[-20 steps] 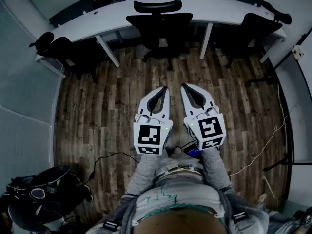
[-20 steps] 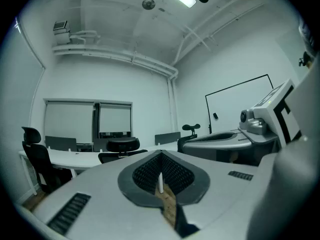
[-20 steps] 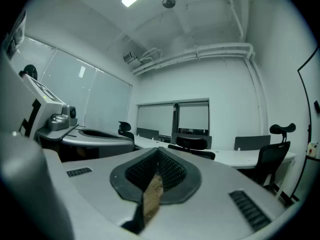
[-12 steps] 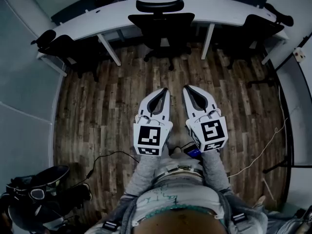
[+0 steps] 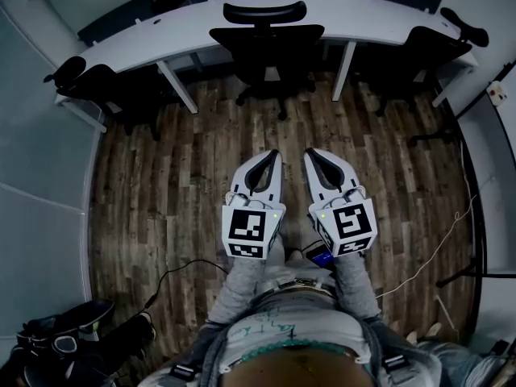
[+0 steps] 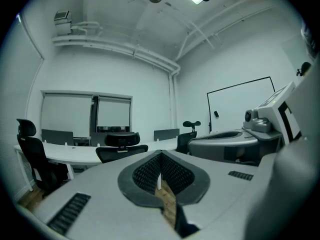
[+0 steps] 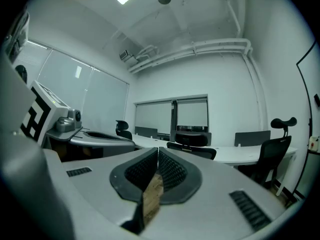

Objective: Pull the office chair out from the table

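Above the floor [image 5: 177, 184], left gripper [image 5: 272, 156]: jaws together, empty.
Right gripper [image 5: 310, 156]: likewise closed, empty, just beside the left.
Chair [image 5: 266, 43]: well ahead, at the table's [image 5: 129, 48] near edge; seat hidden behind its back.
Side chairs [image 5: 113, 83]: dark, partly hidden under the table.

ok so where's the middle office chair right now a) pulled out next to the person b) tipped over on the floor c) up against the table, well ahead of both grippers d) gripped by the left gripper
c: the middle office chair stands upright at the table, with bare wood floor between it and the left gripper and right gripper, both shut on nothing.
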